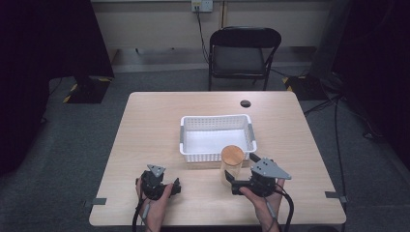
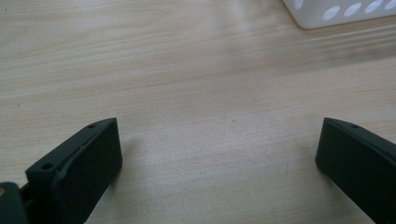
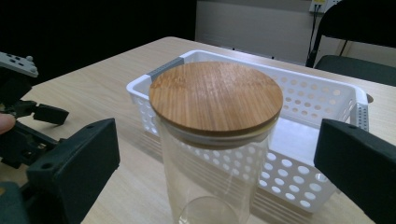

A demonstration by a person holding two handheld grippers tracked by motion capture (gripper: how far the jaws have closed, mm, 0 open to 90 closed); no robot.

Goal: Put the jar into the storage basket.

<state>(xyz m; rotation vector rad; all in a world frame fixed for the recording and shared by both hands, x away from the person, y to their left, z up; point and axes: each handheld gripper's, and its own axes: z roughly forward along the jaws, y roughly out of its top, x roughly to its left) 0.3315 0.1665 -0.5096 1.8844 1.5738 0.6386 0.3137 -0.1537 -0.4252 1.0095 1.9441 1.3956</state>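
Wooden table (image 1: 145, 125) | left hand-held gripper (image 2: 219, 154) released, low | right hand-held gripper (image 3: 217, 158) released, straddling jar (image 3: 212, 154)

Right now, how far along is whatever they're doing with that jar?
Barely started, it seems. The white basket is empty. The glass jar, wooden lid on, stands on the table between the open right gripper. The left gripper is open, holding nothing. Any placing remains.

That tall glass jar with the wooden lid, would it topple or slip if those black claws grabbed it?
The glass jar looks tall and narrow, so a push near its bamboo lid could tip it. Its clear wall seems smooth, probably slippery and breakable. It appears empty, so likely light. The right gripper stands open around it.
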